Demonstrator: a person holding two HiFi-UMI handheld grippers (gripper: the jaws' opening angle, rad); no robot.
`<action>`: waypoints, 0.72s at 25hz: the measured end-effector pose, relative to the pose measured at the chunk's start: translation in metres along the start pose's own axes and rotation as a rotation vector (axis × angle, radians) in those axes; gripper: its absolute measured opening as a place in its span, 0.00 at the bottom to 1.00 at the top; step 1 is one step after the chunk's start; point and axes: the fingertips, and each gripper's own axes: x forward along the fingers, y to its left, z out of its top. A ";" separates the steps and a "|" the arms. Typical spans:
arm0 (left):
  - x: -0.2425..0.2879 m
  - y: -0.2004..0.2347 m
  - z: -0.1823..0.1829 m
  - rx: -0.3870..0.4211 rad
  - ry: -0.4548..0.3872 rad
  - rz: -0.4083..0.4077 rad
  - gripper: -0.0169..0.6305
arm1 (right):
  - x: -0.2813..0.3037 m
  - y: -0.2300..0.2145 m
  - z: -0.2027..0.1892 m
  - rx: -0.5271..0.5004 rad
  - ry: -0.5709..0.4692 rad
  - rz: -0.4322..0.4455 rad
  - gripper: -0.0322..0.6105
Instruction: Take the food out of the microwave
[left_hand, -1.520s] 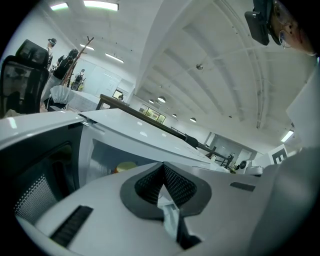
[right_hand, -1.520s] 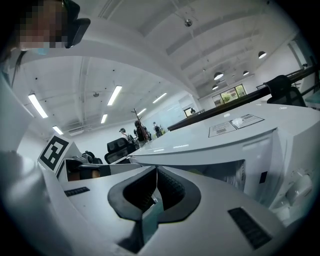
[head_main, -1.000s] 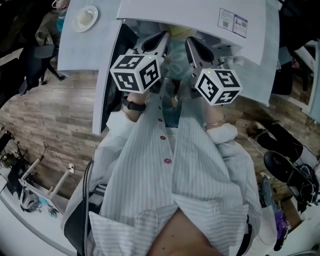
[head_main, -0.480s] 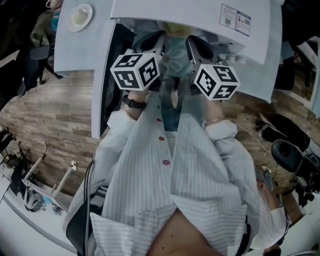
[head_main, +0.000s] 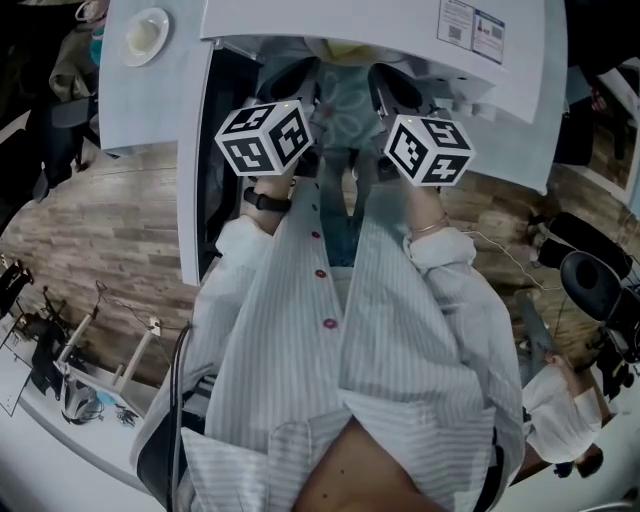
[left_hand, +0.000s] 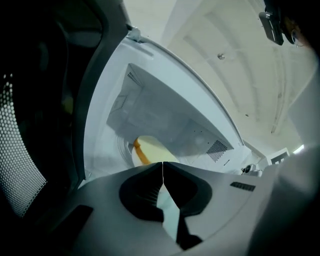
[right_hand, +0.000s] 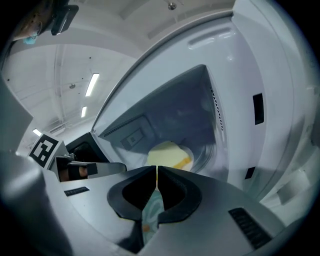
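Note:
The white microwave (head_main: 380, 40) stands open, its door (head_main: 195, 150) swung out to the left. Inside, on the turntable, sits the food (left_hand: 150, 150), a pale yellow lump with an orange band, also visible in the right gripper view (right_hand: 167, 154) and as a yellow edge in the head view (head_main: 345, 48). My left gripper (left_hand: 162, 164) and right gripper (right_hand: 157, 167) both point at the cavity from just outside it, side by side (head_main: 300, 70) (head_main: 382, 75). The jaws of each are shut with nothing between the tips. A pale teal patterned thing (head_main: 345, 100) lies between them; I cannot tell what it is.
A white plate (head_main: 143, 35) rests on the table at the far left of the microwave. The open door's dark perforated window (left_hand: 20, 165) is close on the left. A black office chair (head_main: 595, 285) and another person (head_main: 560, 410) are to the right, over wood flooring.
Both grippers have sunk a little in front of the opening; their marker cubes look slightly smaller. The jaws stayed shut.

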 end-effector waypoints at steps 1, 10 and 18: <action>0.001 0.002 -0.002 -0.004 0.003 0.003 0.04 | 0.001 -0.002 -0.002 0.002 0.004 -0.004 0.10; 0.011 0.016 -0.013 -0.046 0.021 0.011 0.04 | 0.012 -0.016 -0.015 0.057 0.024 -0.025 0.10; 0.018 0.027 -0.023 -0.103 0.039 0.008 0.04 | 0.019 -0.025 -0.026 0.127 0.044 -0.028 0.11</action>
